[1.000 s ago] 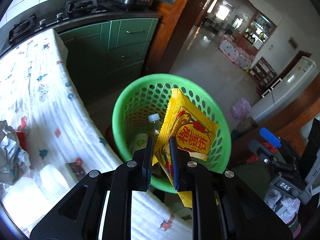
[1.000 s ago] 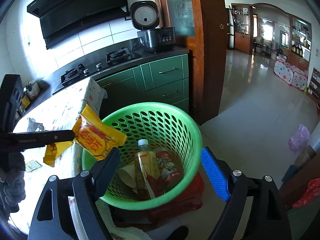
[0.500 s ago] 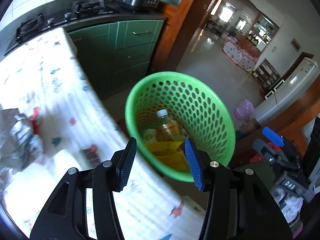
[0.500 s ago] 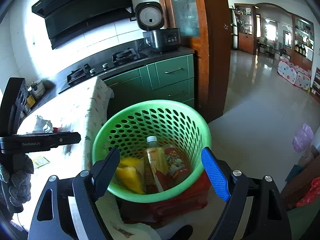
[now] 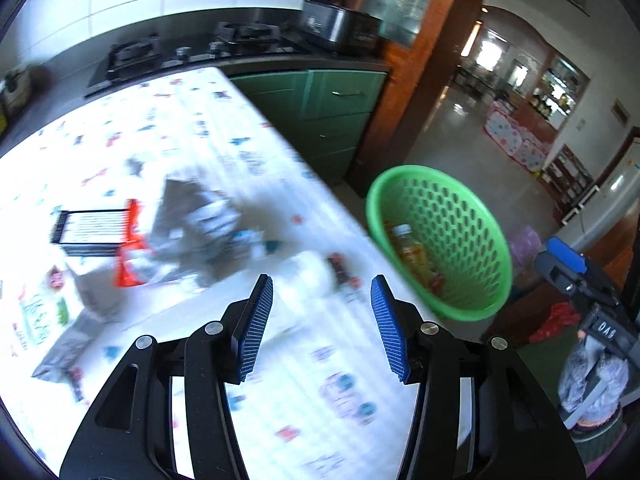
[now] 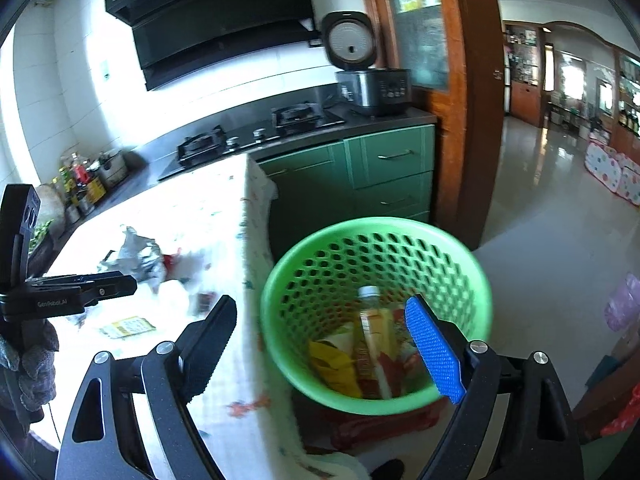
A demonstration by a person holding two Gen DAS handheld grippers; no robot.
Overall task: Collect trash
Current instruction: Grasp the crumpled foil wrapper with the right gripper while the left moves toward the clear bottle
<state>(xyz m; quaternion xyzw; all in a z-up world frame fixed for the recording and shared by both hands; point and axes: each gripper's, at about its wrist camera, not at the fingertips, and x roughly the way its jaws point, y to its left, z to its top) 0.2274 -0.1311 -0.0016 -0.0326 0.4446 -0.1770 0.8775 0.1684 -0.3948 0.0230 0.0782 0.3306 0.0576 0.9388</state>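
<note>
The green perforated basket [image 6: 376,240] stands beside the table's right edge; it also shows in the left wrist view [image 5: 472,216]. Inside it lie a yellow snack bag [image 6: 332,360], a bottle [image 6: 370,332] and a red wrapper. My left gripper [image 5: 322,320] is open and empty above the patterned tablecloth [image 5: 192,128], facing crumpled silver foil wrappers [image 5: 192,216], a red-and-white packet [image 5: 130,256] and a small dark wrapper [image 5: 340,272]. It also shows in the right wrist view [image 6: 80,286]. My right gripper [image 6: 320,344] is open and empty, just in front of the basket.
A dark striped box [image 5: 88,226] and a green-printed paper [image 5: 36,316] lie on the table's left part. Green cabinets [image 6: 384,168], a gas hob [image 6: 256,132] and a rice cooker [image 6: 372,80] stand behind. A tiled floor [image 6: 552,216] opens to the right.
My left gripper let the yellow snack bag drop into the basket, opened, and swung left over the table. The right gripper stayed open near the basket.
</note>
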